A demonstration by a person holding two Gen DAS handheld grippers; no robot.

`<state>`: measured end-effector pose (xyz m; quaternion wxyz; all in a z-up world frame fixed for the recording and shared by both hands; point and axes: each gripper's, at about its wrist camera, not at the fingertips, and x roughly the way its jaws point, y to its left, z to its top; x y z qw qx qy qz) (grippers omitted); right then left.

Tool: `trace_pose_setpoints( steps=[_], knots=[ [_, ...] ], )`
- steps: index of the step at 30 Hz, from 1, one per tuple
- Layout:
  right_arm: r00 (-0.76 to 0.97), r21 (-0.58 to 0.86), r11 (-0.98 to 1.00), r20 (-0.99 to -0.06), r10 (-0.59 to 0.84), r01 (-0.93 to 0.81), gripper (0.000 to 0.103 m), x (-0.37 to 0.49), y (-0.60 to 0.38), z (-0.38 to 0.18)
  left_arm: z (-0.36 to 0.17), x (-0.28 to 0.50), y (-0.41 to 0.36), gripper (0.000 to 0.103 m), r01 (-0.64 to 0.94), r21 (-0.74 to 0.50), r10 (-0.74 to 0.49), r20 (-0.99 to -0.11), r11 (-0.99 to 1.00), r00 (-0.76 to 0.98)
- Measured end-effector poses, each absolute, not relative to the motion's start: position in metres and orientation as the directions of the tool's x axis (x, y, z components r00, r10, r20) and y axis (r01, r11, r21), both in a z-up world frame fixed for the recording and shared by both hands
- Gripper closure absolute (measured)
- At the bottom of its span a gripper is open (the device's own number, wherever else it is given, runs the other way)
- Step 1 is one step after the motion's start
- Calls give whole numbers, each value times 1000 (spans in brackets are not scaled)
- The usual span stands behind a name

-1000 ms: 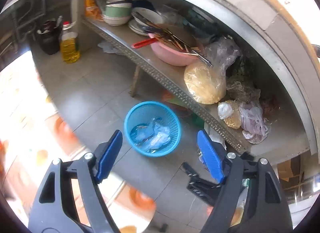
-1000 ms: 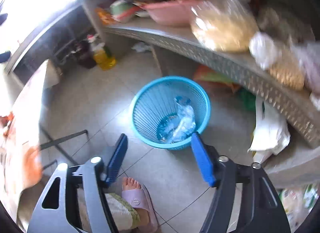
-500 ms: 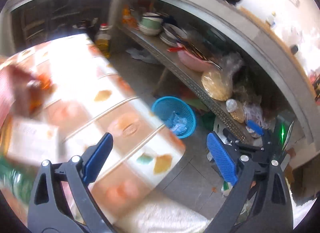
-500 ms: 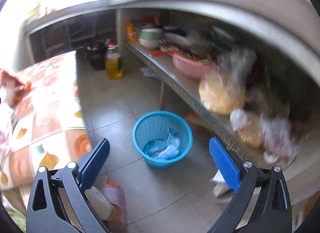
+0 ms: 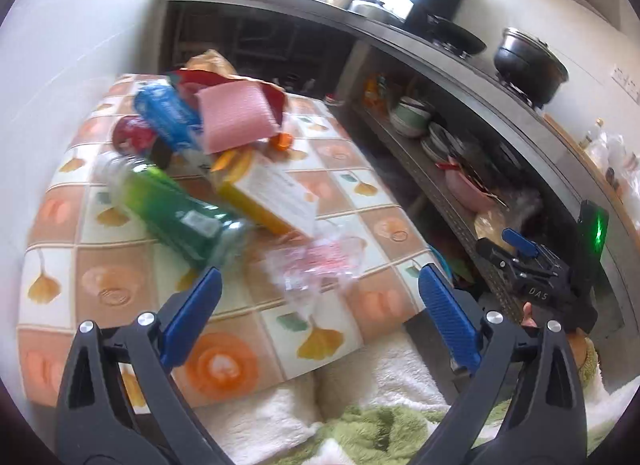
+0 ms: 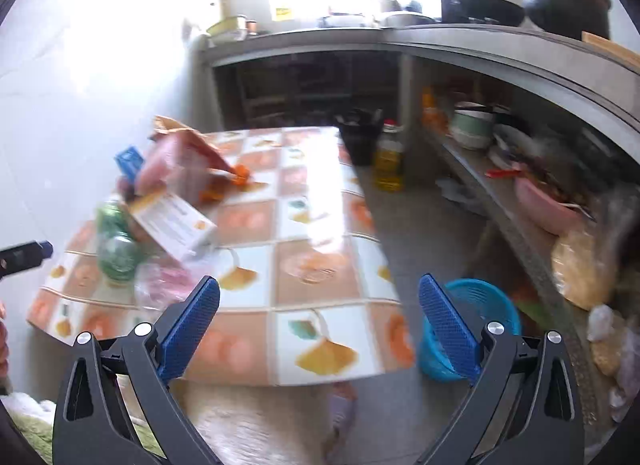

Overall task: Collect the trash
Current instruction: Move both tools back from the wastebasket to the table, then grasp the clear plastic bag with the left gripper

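Note:
A heap of trash lies on the tile-patterned table (image 5: 116, 277): a green bottle (image 5: 176, 209) on its side, a yellow-and-white box (image 5: 272, 193), a pink packet (image 5: 236, 113), a blue packet (image 5: 168, 113) and crumpled clear plastic (image 5: 316, 261). My left gripper (image 5: 320, 277) hovers just short of the plastic; its jaws are opening with nothing between them. My right gripper (image 6: 320, 285) stands open and empty over the table's near edge (image 6: 316, 369). The blue basket (image 6: 488, 305) sits on the floor to the table's right, partly behind the right finger. The bottle (image 6: 116, 241) and box (image 6: 176, 225) lie left of that gripper.
A concrete counter with a low shelf of bowls and a pink basin (image 6: 544, 205) runs along the right. An oil bottle (image 6: 388, 161) stands on the floor beyond the table. A black pot (image 5: 528, 61) sits on the counter. A person's lap in fluffy cloth (image 5: 360, 385) is below the table edge.
Both views have swung up and left from the basket on the floor to the table with the trash heap. Both pairs of jaws stand wider than a second ago.

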<state>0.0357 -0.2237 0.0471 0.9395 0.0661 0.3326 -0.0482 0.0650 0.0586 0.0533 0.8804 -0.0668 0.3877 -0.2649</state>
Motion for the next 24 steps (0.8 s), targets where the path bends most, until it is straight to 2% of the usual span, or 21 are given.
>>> trace_pose_setpoints(
  steps=[4, 9, 15, 22, 24],
  knots=[
    [790, 193, 979, -609, 71, 61, 6, 51, -202, 49, 52, 57, 77, 8, 408, -316, -511, -627, 857, 588],
    [775, 368, 929, -599, 201, 43, 6, 65, -195, 41, 44, 50, 65, 8, 522, -219, -530, -621, 825, 578],
    [714, 403, 915, -644, 276, 10, 6, 79, -193, 24, 16, 66, 7, 8, 714, 1, -530, -669, 701, 521],
    [669, 413, 910, -685, 288, 31, 6, 95, -204, 9, -16, 105, -50, 8, 820, 197, -439, -764, 538, 472],
    [658, 415, 909, -696, 288, 42, 6, 99, -209, 6, -29, 112, -63, 8, 824, 261, -375, -793, 503, 480]
  ],
)
